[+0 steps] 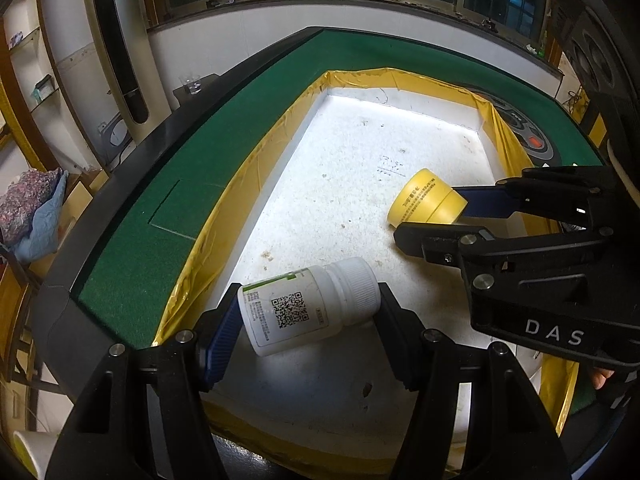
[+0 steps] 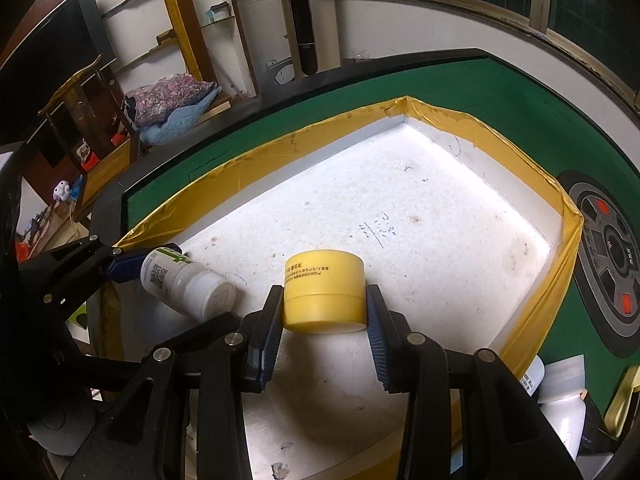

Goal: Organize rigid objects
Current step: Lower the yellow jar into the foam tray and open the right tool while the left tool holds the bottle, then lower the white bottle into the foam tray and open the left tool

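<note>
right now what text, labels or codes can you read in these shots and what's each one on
"DAS": white letters on the right gripper body.
QR code with small print: on the white bottle held by the left gripper; print too small to read.
Dark printed line on the yellow jar: too blurred to read.
Pen scribbles on the white tray floor: illegible.

Left black two-finger gripper with blue pads (image 1: 310, 312): jaws closed on lying white plastic bottle (image 1: 308, 306), pads pressing its base and cap. Right black two-finger gripper with blue pads (image 2: 325, 320): jaws closed on sides of yellow round jar (image 2: 324, 290), reaching in from right.
</note>
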